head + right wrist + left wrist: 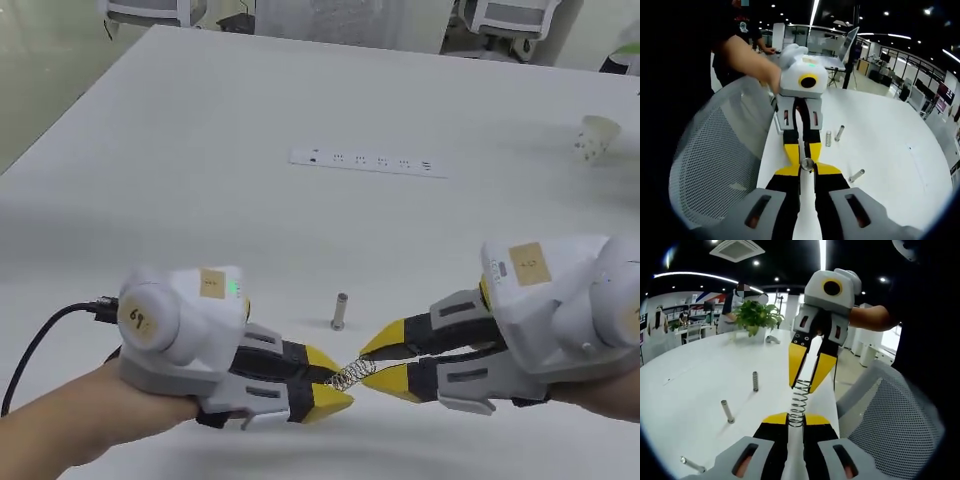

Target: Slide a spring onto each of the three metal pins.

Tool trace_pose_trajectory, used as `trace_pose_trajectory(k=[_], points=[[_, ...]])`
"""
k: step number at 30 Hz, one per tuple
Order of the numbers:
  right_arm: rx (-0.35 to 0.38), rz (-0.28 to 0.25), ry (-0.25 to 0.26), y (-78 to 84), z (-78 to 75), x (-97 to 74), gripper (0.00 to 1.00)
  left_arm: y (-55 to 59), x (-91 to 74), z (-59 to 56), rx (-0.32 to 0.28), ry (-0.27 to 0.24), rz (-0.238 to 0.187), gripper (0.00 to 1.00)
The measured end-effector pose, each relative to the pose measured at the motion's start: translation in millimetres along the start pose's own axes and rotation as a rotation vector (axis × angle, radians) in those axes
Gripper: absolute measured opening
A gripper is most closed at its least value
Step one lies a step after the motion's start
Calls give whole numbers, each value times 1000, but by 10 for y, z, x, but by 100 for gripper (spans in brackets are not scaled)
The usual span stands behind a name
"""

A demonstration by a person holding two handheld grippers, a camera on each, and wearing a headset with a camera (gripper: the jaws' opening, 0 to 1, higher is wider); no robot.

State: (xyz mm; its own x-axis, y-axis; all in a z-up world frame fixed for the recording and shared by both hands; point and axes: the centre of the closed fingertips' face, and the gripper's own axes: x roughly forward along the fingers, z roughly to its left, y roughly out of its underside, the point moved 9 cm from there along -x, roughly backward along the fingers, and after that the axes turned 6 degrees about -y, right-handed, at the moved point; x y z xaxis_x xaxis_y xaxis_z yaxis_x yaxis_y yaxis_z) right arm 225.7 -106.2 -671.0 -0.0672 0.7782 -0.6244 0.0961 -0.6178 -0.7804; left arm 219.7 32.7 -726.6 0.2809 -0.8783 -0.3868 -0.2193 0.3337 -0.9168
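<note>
A small metal spring (352, 376) spans the gap between my two grippers, just above the white table (200, 200). My left gripper (343, 386) is shut on one end of it, and the spring (799, 402) rises from its yellow tips (796, 418). My right gripper (366, 366) pinches the other end, and I see the spring (807, 163) end-on between its tips (807, 169). One bare pin (339, 311) stands upright just beyond the grippers. In the left gripper view a pin wearing a spring (755, 381) stands past a bare pin (727, 411). A third pin (692, 465) lies flat.
A white power strip (366, 161) lies mid-table and a paper cup (597, 137) stands at the far right. A grey mesh chair (890, 425) sits at the table's near edge. A potted plant (756, 315) stands at one end.
</note>
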Motion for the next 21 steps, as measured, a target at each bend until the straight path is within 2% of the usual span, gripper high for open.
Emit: trace_pose_trajectory(k=[5, 8, 15, 21], points=[[19, -36, 1, -36, 13, 32, 8, -5, 17, -12, 8, 2, 0, 2], [59, -99, 0, -86, 24, 68, 8, -15, 28, -26, 4, 9, -10, 2], [35, -118, 4, -100, 38, 113, 7, -29, 52, -56, 16, 11, -9, 2], [29, -125, 16, -77, 29, 80, 7, -11, 8, -41, 4, -1, -10, 2]])
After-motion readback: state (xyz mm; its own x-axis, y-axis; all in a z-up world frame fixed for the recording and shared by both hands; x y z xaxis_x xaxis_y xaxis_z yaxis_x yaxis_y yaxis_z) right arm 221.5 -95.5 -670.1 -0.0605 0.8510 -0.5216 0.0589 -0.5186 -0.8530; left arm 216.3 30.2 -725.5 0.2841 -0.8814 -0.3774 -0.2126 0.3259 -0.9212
